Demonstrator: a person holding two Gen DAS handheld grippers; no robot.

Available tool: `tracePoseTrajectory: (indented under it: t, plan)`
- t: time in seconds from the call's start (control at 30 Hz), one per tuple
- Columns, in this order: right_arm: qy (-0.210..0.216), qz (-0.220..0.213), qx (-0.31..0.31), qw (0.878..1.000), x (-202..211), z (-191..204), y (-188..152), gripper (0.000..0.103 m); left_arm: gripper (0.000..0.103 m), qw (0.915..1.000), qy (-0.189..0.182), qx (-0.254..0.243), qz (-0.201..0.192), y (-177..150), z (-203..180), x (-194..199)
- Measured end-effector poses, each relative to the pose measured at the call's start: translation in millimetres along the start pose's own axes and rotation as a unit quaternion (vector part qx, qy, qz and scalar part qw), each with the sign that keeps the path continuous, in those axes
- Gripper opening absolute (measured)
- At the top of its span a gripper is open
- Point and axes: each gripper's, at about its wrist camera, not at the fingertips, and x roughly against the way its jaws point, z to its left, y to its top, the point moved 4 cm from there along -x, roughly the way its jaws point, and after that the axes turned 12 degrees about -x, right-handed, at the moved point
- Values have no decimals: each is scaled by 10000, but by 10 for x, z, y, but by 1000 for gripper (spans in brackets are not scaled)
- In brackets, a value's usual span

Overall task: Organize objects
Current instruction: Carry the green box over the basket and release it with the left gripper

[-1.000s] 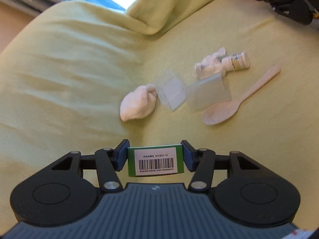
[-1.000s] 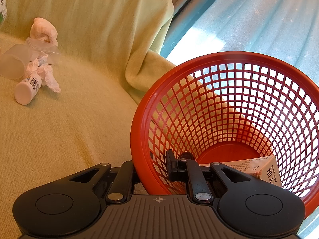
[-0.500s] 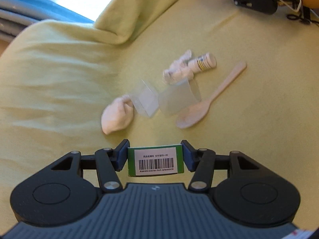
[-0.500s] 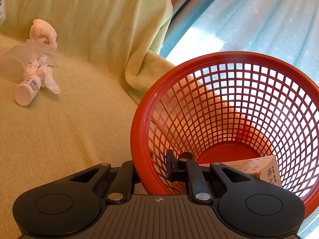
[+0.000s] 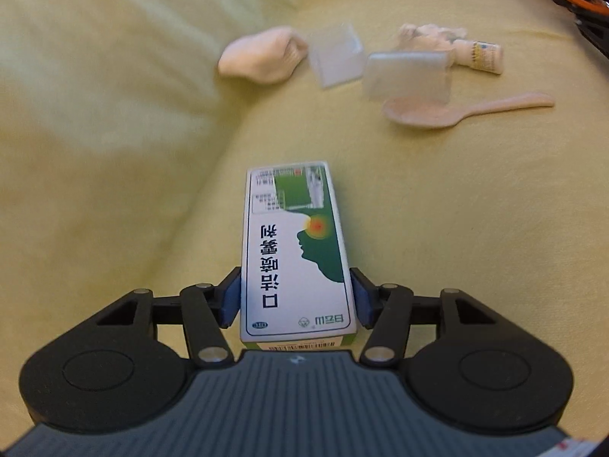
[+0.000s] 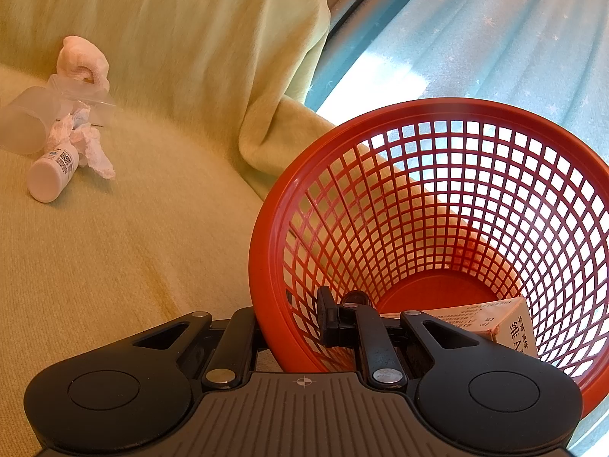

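Yellow-green blanket [image 5: 475,209] covers the whole seat where you are working, with a pale blue curtain [image 6: 495,38] lit behind it. Your left gripper [image 5: 296,299] has the green-and-white medicine box [image 5: 295,251] between its blue pads [image 5: 230,299]; the jaws are opening and a thin gap shows on each side of the box, whose far end tips down toward the blanket. Beyond it lie a rolled white sock [image 5: 262,55], two clear plastic containers [image 5: 407,78], a pale spoon [image 5: 456,108], crumpled tissue [image 5: 430,34] and a small white bottle [image 5: 481,57], all near one another. Your right gripper [image 6: 293,321] is clamped on the rim of the red mesh basket [image 6: 437,114], one finger inside the wall and one outside. The basket sits tilted on the blanket, and a beige carton [image 6: 495,323] rests at its bottom, partly hidden behind the gripper
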Motion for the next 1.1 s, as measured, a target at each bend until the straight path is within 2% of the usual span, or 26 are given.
tracePoseTrajectory:
  t: [0.07, 0.13, 0.2, 0.27, 0.3, 0.33, 0.4, 0.5, 0.63, 0.73, 0.8, 0.9, 1.1]
  plan:
    - [-1, 3, 3, 10000, -4, -6, -1, 10, 53, 9996, -54, 261, -71, -45, 28, 2]
    - [-6, 7, 14, 10000, -1, -4, -2, 10, 53, 9995, -49, 302, -70, -54, 36, 15]
    - [-10, 10, 26, 10000, 0, -1, -4, 10, 51, 10000, 23, 73, -36, -43, 4, 31]
    - [-10, 10, 23, 10000, 4, -2, -8, 10, 51, 9984, 256, -498, 9, -8, -77, 61]
    - [-9, 9, 21, 10000, 4, -1, -9, 10, 50, 9942, 458, -974, 59, 9, -133, 66]
    - [-8, 9, 22, 10000, 3, -1, -9, 10, 50, 9864, 675, -1496, 103, 23, -206, 85]
    - [-9, 9, 24, 10000, 3, -1, -9, 10, 50, 9663, 976, -2378, 143, 40, -334, 139]
    - [-9, 9, 24, 10000, 3, -2, -9, 10, 50, 9443, 1243, -3049, -9, 111, -419, 279]
    - [-7, 8, 20, 10000, 3, -1, -9, 10, 50, 9276, 1529, -3391, -347, 296, -414, 511]
    - [-7, 8, 23, 10000, 3, -1, -9, 10, 50, 9198, 1575, -3523, -713, 523, -453, 714]
    - [-8, 9, 26, 10000, 4, 1, -9, 10, 50, 9116, 1566, -3674, -980, 740, -538, 846]
    - [-6, 8, 22, 10000, 3, -1, -9, 10, 50, 9012, 1480, -3833, -1382, 1119, -697, 1009]
    - [-4, 6, 15, 10000, 1, 1, -9, 10, 51, 8820, 974, -4029, -2240, 1919, -1122, 1244]
